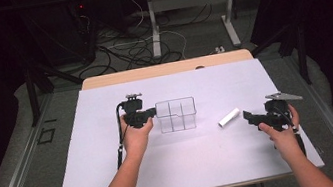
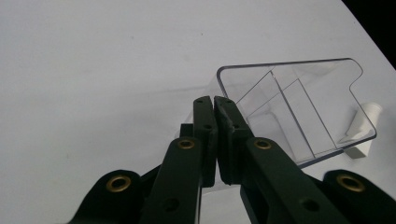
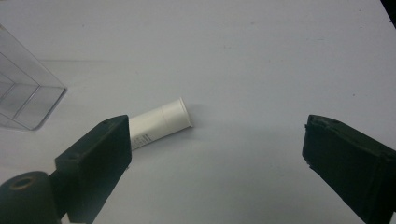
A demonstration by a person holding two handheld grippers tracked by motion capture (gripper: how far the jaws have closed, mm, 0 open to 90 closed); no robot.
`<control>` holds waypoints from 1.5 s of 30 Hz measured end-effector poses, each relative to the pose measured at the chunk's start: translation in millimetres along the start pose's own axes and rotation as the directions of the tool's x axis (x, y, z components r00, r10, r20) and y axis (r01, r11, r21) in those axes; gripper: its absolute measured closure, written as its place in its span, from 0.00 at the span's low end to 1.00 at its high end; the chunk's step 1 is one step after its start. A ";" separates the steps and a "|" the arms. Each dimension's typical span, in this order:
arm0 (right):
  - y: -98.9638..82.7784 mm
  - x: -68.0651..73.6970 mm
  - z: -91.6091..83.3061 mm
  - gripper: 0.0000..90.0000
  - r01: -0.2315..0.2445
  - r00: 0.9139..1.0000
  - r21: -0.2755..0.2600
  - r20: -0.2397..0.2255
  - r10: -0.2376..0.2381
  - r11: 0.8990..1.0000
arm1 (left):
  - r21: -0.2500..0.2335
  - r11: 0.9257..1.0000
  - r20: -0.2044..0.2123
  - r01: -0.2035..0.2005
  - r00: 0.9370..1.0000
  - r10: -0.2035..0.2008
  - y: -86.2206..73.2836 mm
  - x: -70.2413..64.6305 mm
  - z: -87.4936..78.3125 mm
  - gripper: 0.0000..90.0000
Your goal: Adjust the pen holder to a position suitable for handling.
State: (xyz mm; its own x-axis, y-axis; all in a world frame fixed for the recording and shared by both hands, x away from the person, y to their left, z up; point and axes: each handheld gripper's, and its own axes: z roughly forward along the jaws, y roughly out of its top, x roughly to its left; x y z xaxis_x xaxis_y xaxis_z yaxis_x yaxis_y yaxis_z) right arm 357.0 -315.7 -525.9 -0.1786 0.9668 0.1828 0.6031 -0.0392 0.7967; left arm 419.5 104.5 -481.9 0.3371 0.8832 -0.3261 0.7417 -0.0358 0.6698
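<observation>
Clear plastic organizer (image 1: 176,115) at frame centre of high view, upright on white tabletop (image 1: 118,182); inner walls split it into compartments, nothing seen inside. Left tool (image 2: 213,105) pinched tight on organizer's near wall, at its left edge in high view. White tube (image 1: 229,117) lies on its side just right of organizer, apart from it. Right tool (image 3: 215,154) wide, holding nothing, near tube at right of frame.
</observation>
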 end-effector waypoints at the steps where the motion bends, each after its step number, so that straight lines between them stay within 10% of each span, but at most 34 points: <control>1: 0.0 -0.7 0.0 0.09 0.004 1.000 -0.003 0.000 -0.004 1.000 | -0.001 1.000 0.009 -0.002 1.000 0.002 0.2 0.5 -1.5 0.96; 31: 0.9 2.1 -0.4 0.09 -0.005 1.000 -0.005 -0.009 0.005 1.000 | -0.169 0.982 0.087 -0.086 0.991 0.102 0.1 -7.7 -28.8 0.64; 39: 1.2 2.7 -2.0 0.09 -0.012 1.000 -0.010 -0.014 0.012 1.000 | -0.229 0.958 0.103 -0.171 0.975 0.198 -0.4 -26.0 -30.7 0.48; 45: 2.0 4.3 -3.5 0.09 -0.013 1.000 -0.015 -0.025 0.012 1.000 | -0.235 0.929 0.095 -0.285 0.945 0.314 0.1 -44.6 -30.7 0.38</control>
State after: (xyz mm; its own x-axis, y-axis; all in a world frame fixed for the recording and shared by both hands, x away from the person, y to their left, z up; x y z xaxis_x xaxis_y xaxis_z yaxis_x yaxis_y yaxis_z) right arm 354.7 -312.5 -521.5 -0.1906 0.9596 0.2068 0.5932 -0.0553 0.8032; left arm 386.7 79.5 -446.8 0.6067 0.7784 -0.1613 0.4566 -0.1752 0.8723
